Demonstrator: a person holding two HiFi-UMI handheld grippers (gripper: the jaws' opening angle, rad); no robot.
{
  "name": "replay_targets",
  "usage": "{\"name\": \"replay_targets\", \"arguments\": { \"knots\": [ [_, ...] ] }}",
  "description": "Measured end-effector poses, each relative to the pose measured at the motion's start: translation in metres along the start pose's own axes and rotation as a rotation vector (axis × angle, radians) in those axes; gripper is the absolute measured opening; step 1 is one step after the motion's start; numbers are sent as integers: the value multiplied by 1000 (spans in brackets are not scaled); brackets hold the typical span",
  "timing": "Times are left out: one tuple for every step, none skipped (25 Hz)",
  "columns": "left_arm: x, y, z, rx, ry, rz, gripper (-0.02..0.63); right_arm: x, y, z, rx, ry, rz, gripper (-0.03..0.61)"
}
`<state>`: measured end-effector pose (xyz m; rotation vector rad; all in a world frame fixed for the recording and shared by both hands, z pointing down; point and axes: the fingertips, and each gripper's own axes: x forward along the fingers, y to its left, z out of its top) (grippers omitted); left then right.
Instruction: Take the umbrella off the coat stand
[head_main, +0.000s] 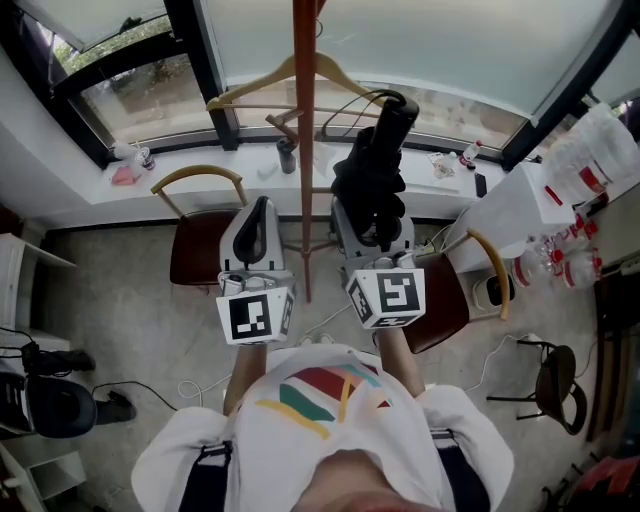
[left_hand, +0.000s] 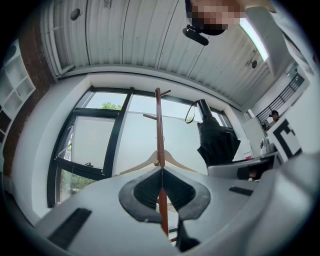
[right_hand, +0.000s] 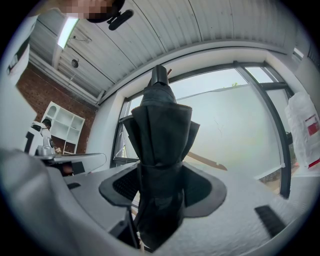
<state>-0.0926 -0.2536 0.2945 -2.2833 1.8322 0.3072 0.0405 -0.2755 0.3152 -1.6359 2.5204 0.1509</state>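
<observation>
**A:** Looking down from the head view, where is the umbrella?

**B:** Upright, just right of the coat stand pole, with the right gripper on its lower part. The left gripper sits left of the pole.

**A:** And the left gripper view?

**B:** Jaws together, nothing between them. The pole and a wooden hanger show beyond the tips.

**A:** The right gripper view?

**B:** Jaws spread wide, pads clamped on the folded black fabric. Only this view shows that grip plainly.

Left hand-held gripper seemingly closed; right clamped.
</observation>
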Motion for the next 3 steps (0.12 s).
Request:
{"name": "replay_targets", "arguments": {
  "knots": [
    [0,0,0,0,-1,0,8,0,0,-1,-1,2,-1,239],
    [0,1,0,-1,-3,1,8,0,0,-1,-1,4,-2,238],
    [0,1,0,-1,-4,2,8,0,0,-2,-2,6,-3,239]
  ]
}}
